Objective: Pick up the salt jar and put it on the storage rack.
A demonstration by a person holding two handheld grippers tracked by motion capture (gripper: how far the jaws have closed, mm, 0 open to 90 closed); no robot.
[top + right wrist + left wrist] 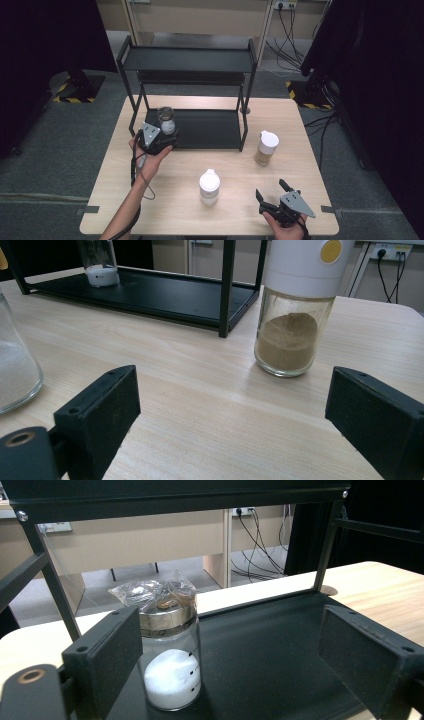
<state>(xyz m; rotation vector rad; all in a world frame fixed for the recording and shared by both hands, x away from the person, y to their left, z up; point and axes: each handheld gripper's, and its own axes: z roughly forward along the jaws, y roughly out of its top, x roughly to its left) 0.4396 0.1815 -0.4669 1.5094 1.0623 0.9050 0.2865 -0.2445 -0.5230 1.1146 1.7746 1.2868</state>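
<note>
Glass is what matters here: three small jars, all hard, smooth and breakable, so each wants a firm squeeze across the straight body, not the cap. One jar (171, 672) with white powder and a crinkled plastic wrap over its metal lid stands on the lower shelf (210, 129) of the black rack (187, 60), at its left end. The left gripper (161, 142) is at that jar, jaws spread wide; in the left gripper view the jar sits just inside the left jaw, close to its pad, while the right jaw stands well clear, so nothing is clamped. I cannot tell whether the left pad touches the glass. The loose wrap on top would slip and crumple, so I judge the bare glass below the lid the better place to take hold. A white-capped jar (209, 187) with white contents stands on the table (320, 165) near the front edge, and a jar of brown powder (292, 335) with a white cap stands right of the rack. The right gripper (273, 192) rests low near the front right, also released, its jaws wide and pointing toward the brown jar, which is still apart from them. All three look light, only part filled.
</note>
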